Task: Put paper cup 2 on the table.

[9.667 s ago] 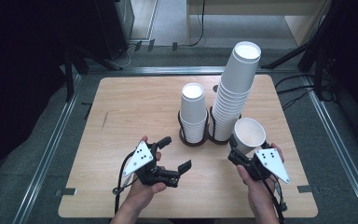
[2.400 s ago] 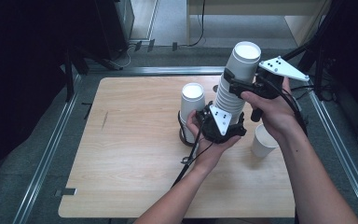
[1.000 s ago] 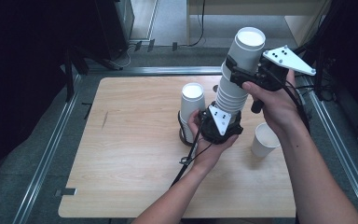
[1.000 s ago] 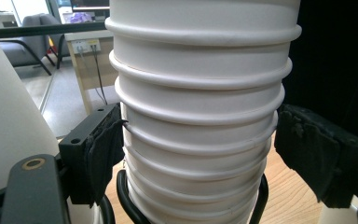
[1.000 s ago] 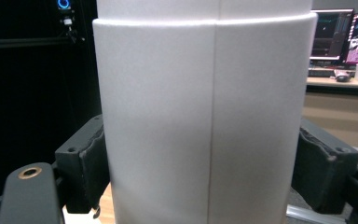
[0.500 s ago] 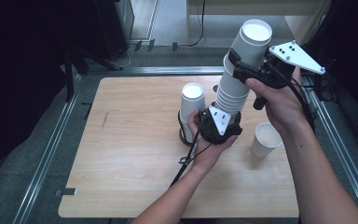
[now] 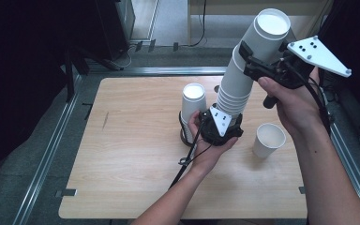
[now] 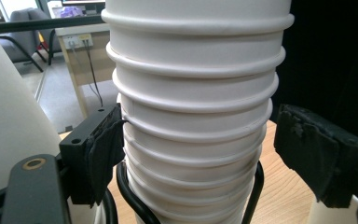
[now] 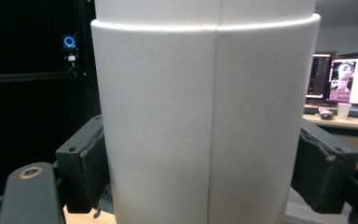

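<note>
Fingers (image 9: 81, 175) of right gripper (image 9: 205, 172) clamp top cup (image 9: 205, 116).

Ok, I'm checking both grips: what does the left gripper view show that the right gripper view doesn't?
Left gripper view: the ribbed rims of the cup stack in a black wire holder on the wooden table. One of the fingers touches it and the other stands clear. Right gripper view: the smooth, seamed wall of an upper cup, gripped from both sides, with lit monitors behind. Shared: white paper cups between black fingers.
</note>
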`<action>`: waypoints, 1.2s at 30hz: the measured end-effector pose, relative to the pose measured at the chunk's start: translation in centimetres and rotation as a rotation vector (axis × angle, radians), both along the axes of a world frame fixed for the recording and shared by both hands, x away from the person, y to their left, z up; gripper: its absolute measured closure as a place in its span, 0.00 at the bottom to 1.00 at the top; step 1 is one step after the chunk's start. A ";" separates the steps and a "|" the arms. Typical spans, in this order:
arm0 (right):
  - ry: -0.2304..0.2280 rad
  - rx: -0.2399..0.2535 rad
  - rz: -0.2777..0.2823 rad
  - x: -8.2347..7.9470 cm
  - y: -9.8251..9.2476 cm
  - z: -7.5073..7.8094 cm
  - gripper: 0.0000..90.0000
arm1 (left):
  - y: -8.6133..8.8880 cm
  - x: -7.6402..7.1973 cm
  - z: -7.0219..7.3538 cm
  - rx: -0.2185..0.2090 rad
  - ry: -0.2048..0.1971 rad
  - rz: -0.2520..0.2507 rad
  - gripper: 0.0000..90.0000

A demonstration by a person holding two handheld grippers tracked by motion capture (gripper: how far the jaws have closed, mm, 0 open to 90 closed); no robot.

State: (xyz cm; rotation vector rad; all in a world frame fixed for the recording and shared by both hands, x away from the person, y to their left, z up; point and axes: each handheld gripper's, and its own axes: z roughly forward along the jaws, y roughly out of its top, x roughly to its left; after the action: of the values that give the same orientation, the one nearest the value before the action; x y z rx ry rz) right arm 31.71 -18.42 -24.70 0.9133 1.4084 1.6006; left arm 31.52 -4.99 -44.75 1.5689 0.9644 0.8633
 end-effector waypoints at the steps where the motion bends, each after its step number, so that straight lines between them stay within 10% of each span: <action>1: -0.008 -0.004 -0.005 -0.2 -0.1 0.1 0.20 | 0.1 -0.1 0.1 0.000 -0.001 -0.003 0.17; 22: -0.077 -0.014 -0.035 -4.1 -2.5 0.6 0.20 | 1.7 -3.4 1.5 -0.019 -0.024 -0.119 0.10; 36: -0.042 -0.014 -0.043 -6.3 -3.2 -2.3 0.20 | 5.5 -6.4 3.1 -0.082 -0.018 -0.165 0.09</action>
State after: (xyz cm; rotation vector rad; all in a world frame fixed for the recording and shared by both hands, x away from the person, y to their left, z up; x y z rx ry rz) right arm 25.43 -21.64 -26.97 0.8908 1.3603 1.5671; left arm 25.09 0.47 -41.63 1.5441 0.8344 0.7128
